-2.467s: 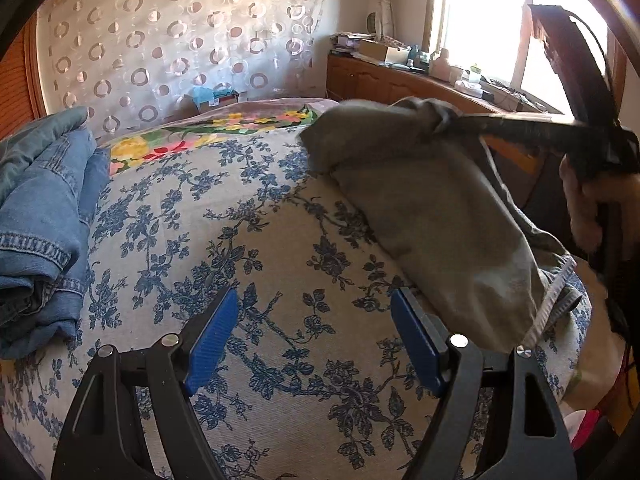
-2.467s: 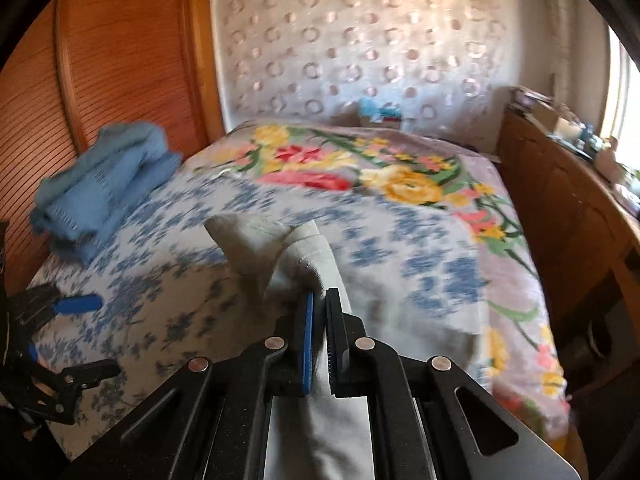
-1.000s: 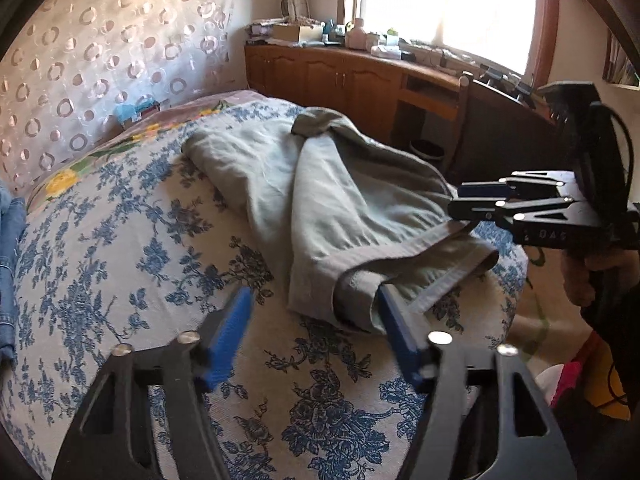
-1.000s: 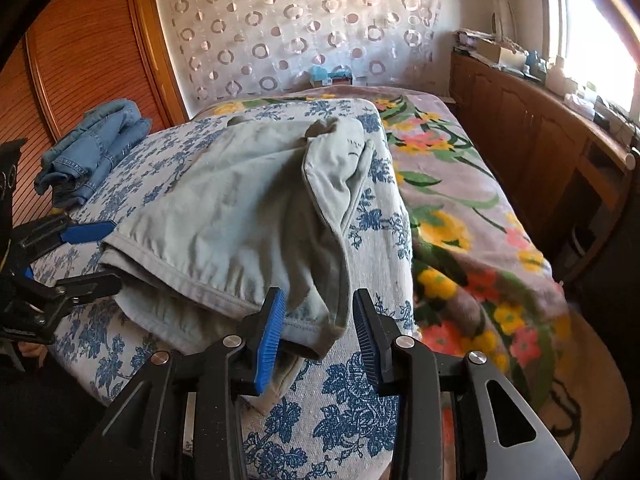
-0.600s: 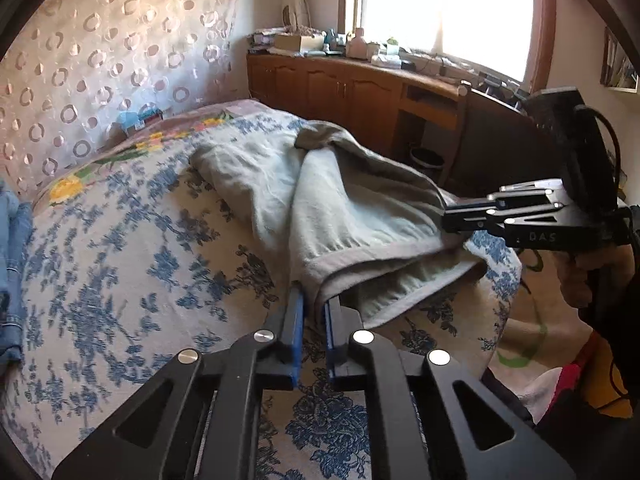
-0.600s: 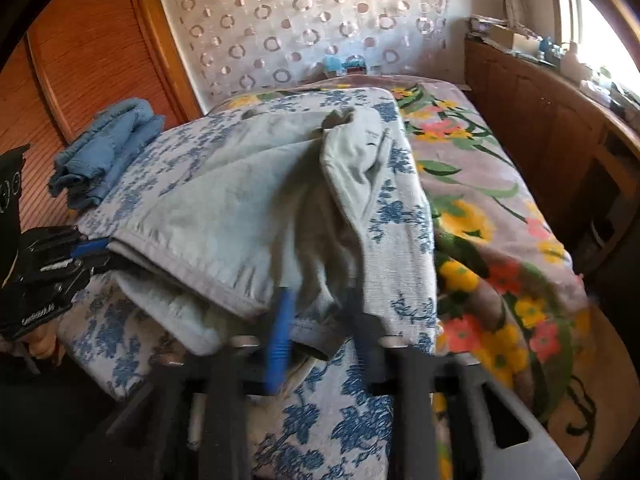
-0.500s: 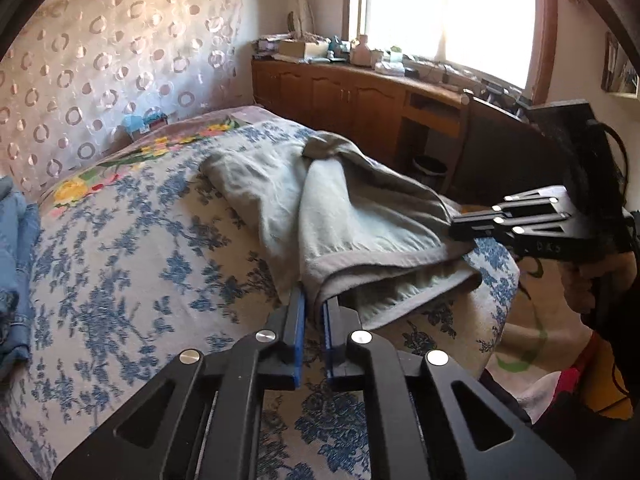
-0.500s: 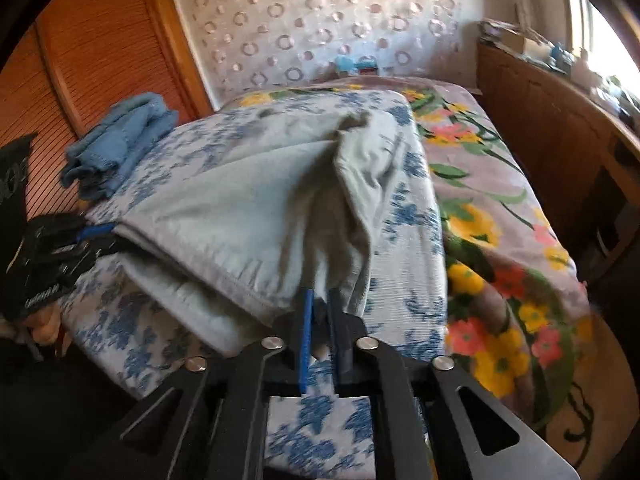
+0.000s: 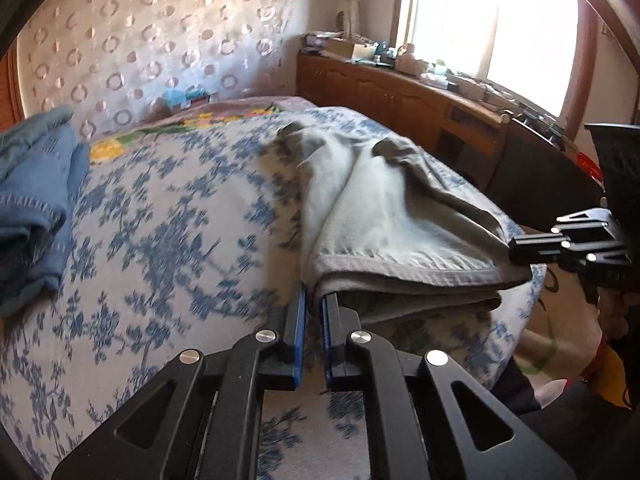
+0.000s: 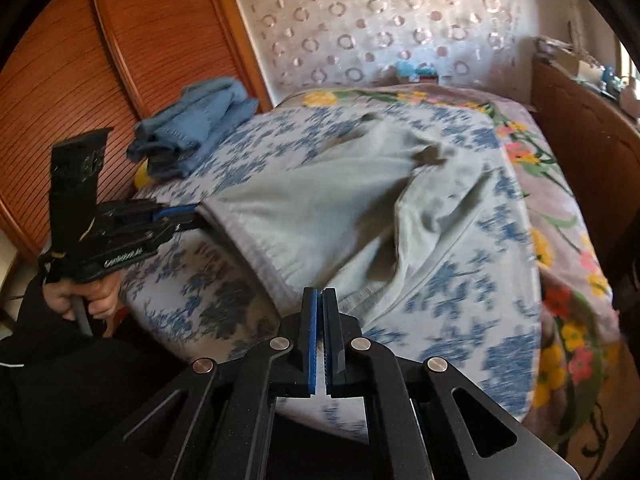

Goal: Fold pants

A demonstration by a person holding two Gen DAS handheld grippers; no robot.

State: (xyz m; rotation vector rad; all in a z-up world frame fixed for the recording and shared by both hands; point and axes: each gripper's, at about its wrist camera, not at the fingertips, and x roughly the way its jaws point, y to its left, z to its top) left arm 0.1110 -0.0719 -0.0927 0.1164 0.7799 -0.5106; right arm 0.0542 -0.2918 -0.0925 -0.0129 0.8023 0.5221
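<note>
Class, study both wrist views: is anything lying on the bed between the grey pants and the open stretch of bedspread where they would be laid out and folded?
Nothing visible does. Both the left gripper and the right gripper are shut on the waistband of the grey pants. The blue floral bedspread beside them is bare; the folded jeans lie apart at its far side.

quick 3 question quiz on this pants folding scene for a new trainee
1. True or false: both grippers are shut on the grey pants.
2. What lies folded at the far left of the bed?
A. blue jeans
B. a red towel
C. a pillow
3. Which edge of the pants does the left gripper pinch?

Key
1. True; the right gripper grips the same edge.
2. A, the blue jeans.
3. The near waistband edge, at its left corner.
</note>
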